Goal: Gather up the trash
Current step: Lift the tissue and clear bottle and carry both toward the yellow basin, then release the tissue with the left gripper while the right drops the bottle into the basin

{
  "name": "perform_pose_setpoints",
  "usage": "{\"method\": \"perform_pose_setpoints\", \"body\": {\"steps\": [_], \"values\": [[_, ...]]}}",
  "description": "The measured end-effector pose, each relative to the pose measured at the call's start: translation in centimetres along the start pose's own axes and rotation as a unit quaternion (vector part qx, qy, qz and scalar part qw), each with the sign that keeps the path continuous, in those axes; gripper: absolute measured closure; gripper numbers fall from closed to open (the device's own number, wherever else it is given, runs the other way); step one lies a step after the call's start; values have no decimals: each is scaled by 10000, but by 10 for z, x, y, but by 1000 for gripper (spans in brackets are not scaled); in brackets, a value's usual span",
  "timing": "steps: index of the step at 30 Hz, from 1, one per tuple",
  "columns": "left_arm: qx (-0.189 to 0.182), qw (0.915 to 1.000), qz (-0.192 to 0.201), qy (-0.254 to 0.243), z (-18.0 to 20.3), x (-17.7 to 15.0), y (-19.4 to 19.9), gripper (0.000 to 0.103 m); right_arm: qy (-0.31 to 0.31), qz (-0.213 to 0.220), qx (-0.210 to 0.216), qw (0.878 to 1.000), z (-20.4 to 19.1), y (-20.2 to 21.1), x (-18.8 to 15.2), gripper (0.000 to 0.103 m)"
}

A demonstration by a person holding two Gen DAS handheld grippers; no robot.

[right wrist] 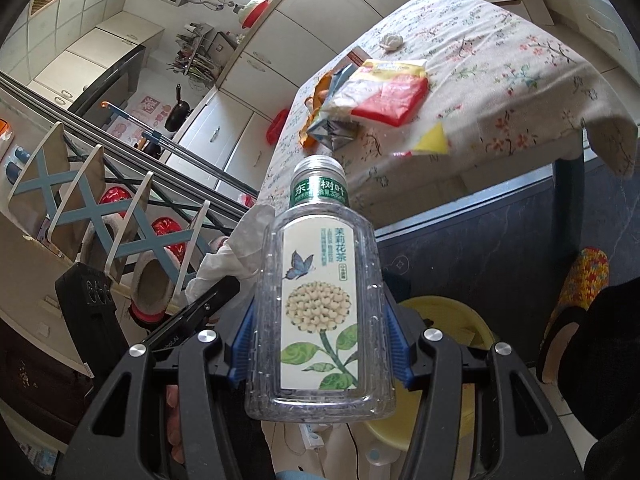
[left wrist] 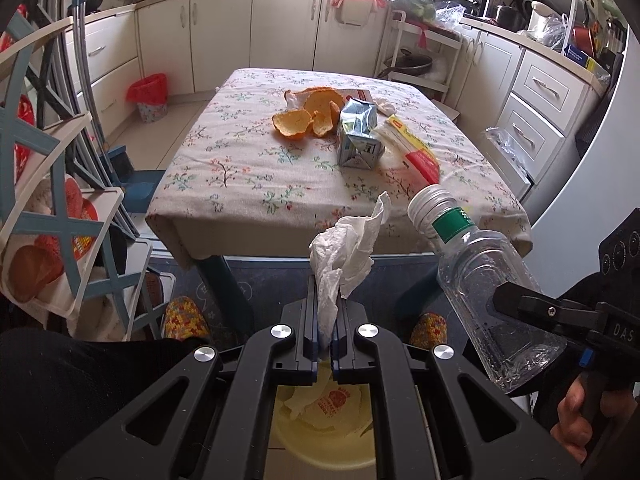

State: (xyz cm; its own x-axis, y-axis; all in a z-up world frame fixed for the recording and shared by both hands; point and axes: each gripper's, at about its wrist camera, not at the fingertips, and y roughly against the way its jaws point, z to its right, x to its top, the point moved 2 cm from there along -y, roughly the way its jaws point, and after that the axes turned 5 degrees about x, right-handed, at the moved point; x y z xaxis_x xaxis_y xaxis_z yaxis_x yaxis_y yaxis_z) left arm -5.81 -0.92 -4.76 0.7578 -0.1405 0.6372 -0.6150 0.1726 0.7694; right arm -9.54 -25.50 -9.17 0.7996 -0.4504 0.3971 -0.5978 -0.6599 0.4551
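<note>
You hold both claws over the yellow bin (left wrist: 320, 432) for dropping: left claw (left wrist: 328, 320) pinching the tissue (left wrist: 344, 256), right claw (right wrist: 320, 344) clamping the bottle (right wrist: 320, 300).

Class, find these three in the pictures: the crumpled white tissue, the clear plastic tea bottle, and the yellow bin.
Crumpled white tissue (left wrist: 344, 252), left wrist view, on its bunched middle.
Clear plastic tea bottle (right wrist: 320, 300), right wrist view, on its flower label.
Yellow bin (left wrist: 320, 444), left wrist view, on its inner wall.
</note>
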Motion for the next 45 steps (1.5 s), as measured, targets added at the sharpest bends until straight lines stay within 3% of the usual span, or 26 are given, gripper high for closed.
{"method": "perform_pose_setpoints", "body": {"steps": [24,45], "values": [[-75,9990,-339,-293,16,-39,12,99,-10,-405,-199,9990,-1,-5,-33,49],[-14,9902,-1081,-886,37,-68,-9,94,-108,-1178,-834,9895,12,-28,-54,45]]}}
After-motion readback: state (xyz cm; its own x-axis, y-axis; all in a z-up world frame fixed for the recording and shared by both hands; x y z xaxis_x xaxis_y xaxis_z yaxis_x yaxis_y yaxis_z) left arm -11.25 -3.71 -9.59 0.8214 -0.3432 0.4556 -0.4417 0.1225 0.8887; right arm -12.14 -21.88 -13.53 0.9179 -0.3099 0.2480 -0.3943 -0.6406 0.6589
